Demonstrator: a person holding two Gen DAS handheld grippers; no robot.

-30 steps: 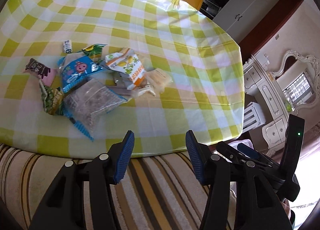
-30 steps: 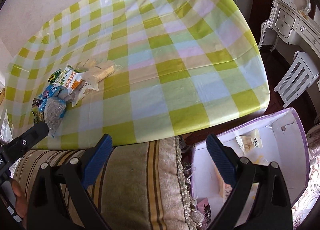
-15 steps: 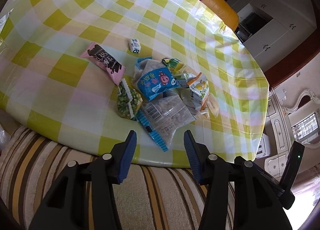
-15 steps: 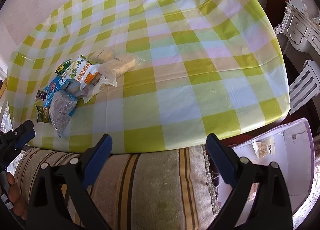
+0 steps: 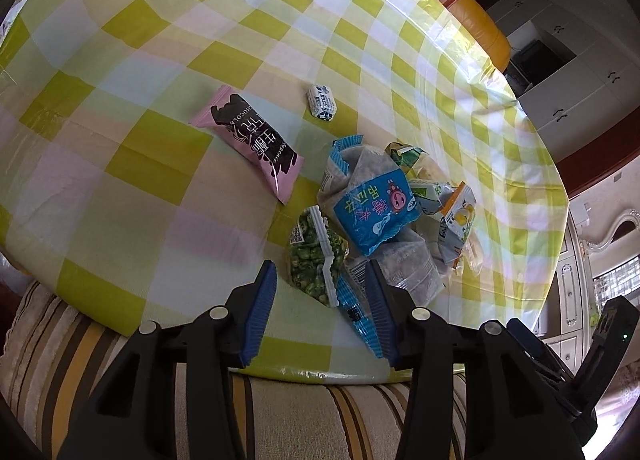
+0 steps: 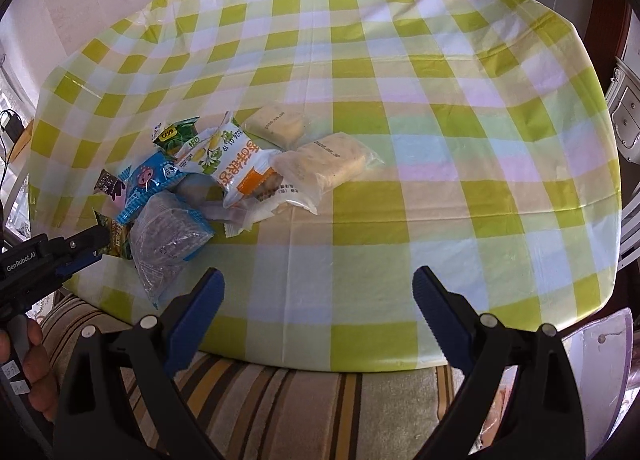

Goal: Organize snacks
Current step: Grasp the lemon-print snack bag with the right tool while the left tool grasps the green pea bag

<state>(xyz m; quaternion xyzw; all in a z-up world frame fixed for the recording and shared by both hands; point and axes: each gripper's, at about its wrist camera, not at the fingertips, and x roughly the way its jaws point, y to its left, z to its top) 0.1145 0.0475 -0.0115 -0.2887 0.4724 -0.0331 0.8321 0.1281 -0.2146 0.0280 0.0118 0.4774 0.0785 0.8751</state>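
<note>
The snacks lie in a loose heap near the front-left part of the table (image 6: 400, 108), on its yellow-green checked cloth. A green pea packet (image 5: 314, 260) and a clear packet with blue edging (image 5: 404, 272) sit nearest the edge, with a blue packet bearing a pink pig (image 5: 376, 212) lying on top of them. A pink chocolate bar wrapper (image 5: 250, 142) lies just apart from the heap, and a small white candy (image 5: 321, 102) sits alone beyond it. On the far side are an orange-and-white packet (image 6: 236, 160) and two pale cake bars in clear wrap (image 6: 324, 168) — these overlap one another.

The left gripper (image 5: 320, 308) hovers at the table edge over the pea packet, jaws spread and nothing between them. The right gripper (image 6: 318, 312) hangs well to the side — jaws wide apart, empty — above a striped cushion (image 6: 320, 400).
</note>
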